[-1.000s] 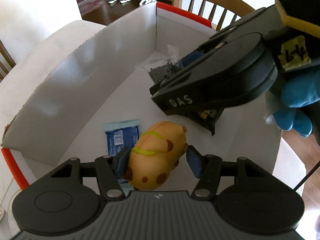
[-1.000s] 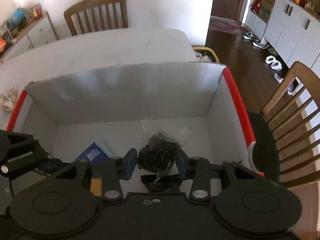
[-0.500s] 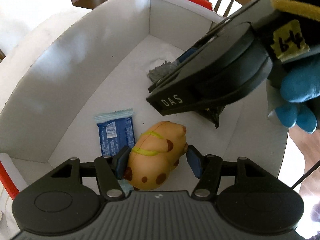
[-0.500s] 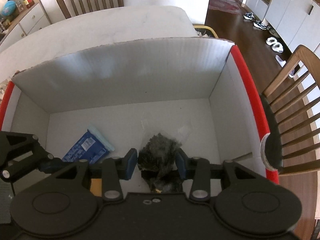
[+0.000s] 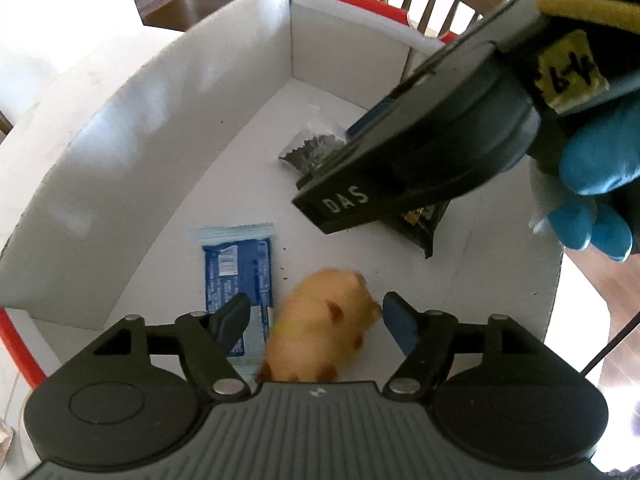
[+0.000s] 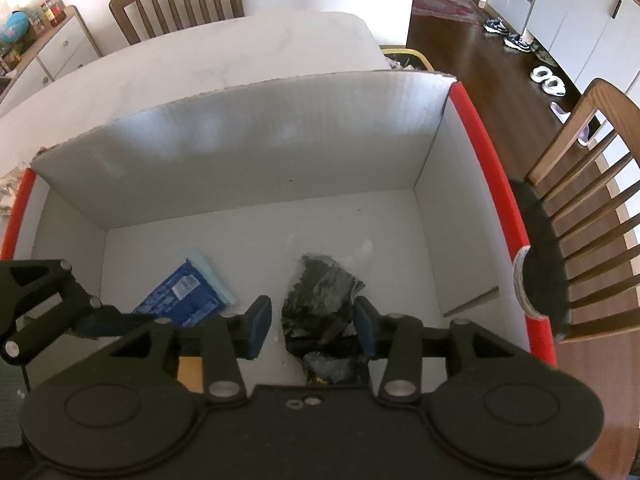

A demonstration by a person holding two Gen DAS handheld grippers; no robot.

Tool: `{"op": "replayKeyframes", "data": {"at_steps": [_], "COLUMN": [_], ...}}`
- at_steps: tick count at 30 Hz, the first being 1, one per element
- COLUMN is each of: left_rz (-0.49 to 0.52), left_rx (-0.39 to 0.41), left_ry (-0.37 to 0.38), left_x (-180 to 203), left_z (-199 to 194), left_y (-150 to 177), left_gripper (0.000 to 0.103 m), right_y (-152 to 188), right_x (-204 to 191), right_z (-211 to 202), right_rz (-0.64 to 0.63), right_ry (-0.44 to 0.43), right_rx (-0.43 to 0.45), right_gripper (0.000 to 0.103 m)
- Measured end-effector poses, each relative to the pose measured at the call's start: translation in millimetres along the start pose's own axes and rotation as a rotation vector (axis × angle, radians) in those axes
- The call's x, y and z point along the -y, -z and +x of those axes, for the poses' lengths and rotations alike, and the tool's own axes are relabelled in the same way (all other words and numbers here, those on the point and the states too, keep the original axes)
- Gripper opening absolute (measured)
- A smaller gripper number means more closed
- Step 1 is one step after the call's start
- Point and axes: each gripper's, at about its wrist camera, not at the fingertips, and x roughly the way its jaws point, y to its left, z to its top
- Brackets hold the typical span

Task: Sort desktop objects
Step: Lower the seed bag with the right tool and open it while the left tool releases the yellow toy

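Both grippers hang over a white cardboard box (image 5: pixel 120 152) with red rims (image 6: pixel 492 184). My left gripper (image 5: pixel 318 320) is opening. The orange spotted toy (image 5: pixel 320 332) sits blurred between its pads and looks loose, low over the box floor. My right gripper (image 6: pixel 312 328) is opening too. A clear bag of dark bits (image 6: pixel 320 300) stands between its pads, with a gap at the left pad. A black packet (image 5: pixel 420 224) lies under that bag. A blue snack packet (image 5: pixel 236 272) lies flat on the box floor.
The box sits on a white table (image 6: pixel 240 48). Wooden chairs stand at the far side (image 6: pixel 176 4) and at the right (image 6: pixel 592 184). A blue-gloved hand (image 5: pixel 592 184) holds the right gripper's housing (image 5: pixel 420 152), which covers the box's right part.
Both pairs of jaws have widened. The orange toy has slipped lower out of the left pads and blurred. The dark bag has come free of the right gripper's left pad.
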Motion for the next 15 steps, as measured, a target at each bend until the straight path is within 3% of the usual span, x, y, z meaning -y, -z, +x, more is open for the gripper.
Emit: {"op": "replayKeyframes", "data": {"at_steps": [4, 10, 15], "left_rz": [-0.015, -0.046, -0.049], "left_rx": [0.027, 0.071, 0.115], "left_ry": [0.003, 0.01, 0.012], "left_x": [-3.2, -16.6, -5.8], "left_z": [-9.9, -31.4, -43.8], "left_y": [4.2, 14.3, 17.6], "left_gripper": [0.073, 0.073, 0.073], "right_y": [2.4, 6.9, 12.0], "right_x": [1.3, 4.6, 6.2], "right_z": [-11.7, -32.3, -49.4], "right_rz": [0.011, 0.021, 0.029], "right_ry": [-0.015, -0.031, -0.037], "right_rx": [0.027, 0.07, 0.097], "right_gripper": [0.053, 0.054, 0.054]}}
